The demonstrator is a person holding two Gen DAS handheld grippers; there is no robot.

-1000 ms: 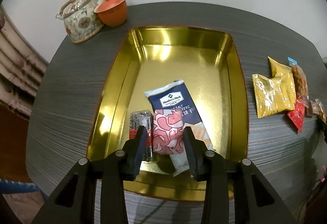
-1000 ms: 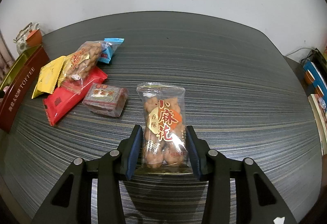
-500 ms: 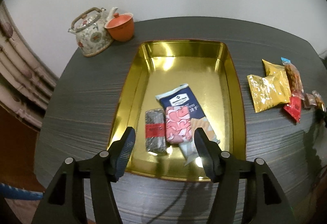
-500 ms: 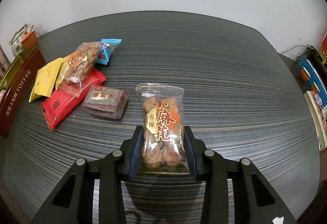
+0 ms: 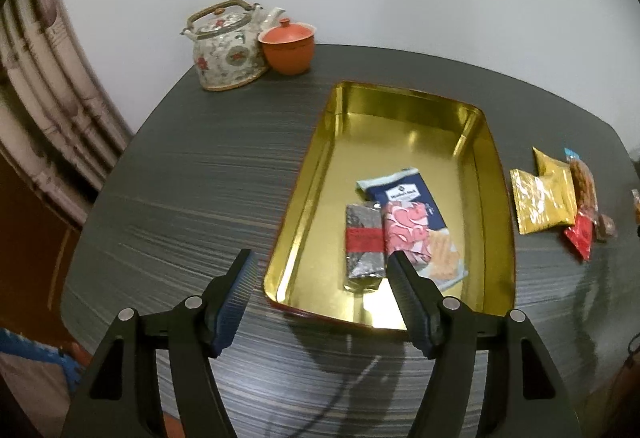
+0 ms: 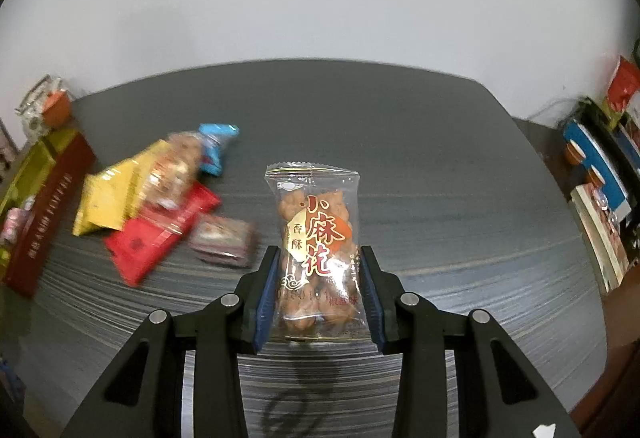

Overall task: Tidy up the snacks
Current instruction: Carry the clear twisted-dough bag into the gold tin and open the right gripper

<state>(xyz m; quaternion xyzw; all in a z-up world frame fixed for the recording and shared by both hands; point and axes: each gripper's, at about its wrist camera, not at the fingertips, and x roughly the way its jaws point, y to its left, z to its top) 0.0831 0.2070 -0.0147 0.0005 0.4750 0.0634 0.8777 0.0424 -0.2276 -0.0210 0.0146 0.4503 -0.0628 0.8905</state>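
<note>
Clear packet of fried twists (image 6: 316, 250), printed with red Chinese characters, clamped upright between the two blue-padded fingers of the right gripper (image 6: 318, 270) and raised above the dark striped table (image 6: 440, 166). To its left on the table lies a loose pile of snacks (image 6: 152, 206): yellow, red, blue and clear packets, with a small dark wrapped block (image 6: 224, 240) nearest the held packet. Farther left of the pile stands the gold tin tray (image 5: 320, 174). Inside the tray, toward its near end, lie a navy cracker packet (image 5: 408, 198), a pink patterned packet (image 5: 406, 234) overlapping it, and a grey packet with a red band (image 5: 364, 242) just beside. The left gripper (image 5: 320, 266) hangs over the tray's near left corner, jaws spread wide, holding nothing. Beyond the tray stand a floral teapot (image 5: 228, 46) and an orange lidded cup (image 5: 288, 48), touching.
</note>
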